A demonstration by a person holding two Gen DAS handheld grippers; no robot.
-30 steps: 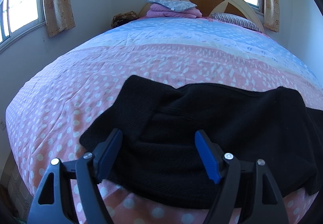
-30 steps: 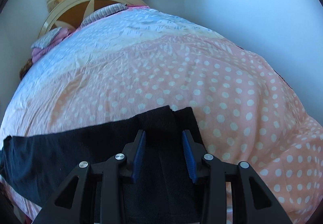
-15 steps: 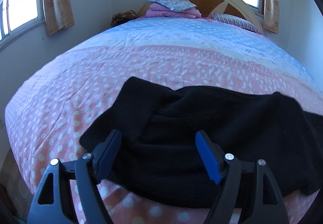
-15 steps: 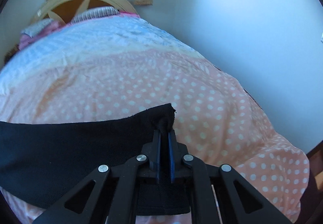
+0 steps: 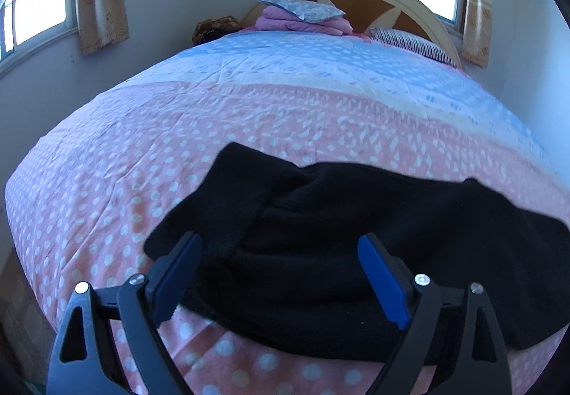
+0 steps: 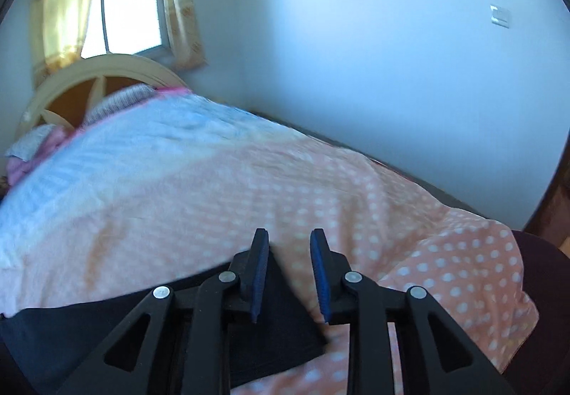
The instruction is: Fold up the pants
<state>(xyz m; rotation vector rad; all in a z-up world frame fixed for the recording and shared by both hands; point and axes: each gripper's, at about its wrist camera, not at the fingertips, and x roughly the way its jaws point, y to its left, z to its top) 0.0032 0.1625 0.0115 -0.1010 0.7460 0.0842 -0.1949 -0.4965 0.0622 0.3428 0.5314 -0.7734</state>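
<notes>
pants (image 5: 356, 252) black, soft, floppy, look thick; lie flat near the bed's (image 5: 249, 110) foot edge | best hold: a thin edge or corner | left claw (image 5: 281, 274) wide apart over them; right claw (image 6: 290, 274) apart at their end, holding nothing | lots of open bed beyond

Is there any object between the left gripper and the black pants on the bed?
Nothing visible stands in the way. The left gripper is open directly over the black pants, which lie on the dotted bedspread. The pillows are far off at the headboard. The right gripper is open at the pants' other end.
</notes>
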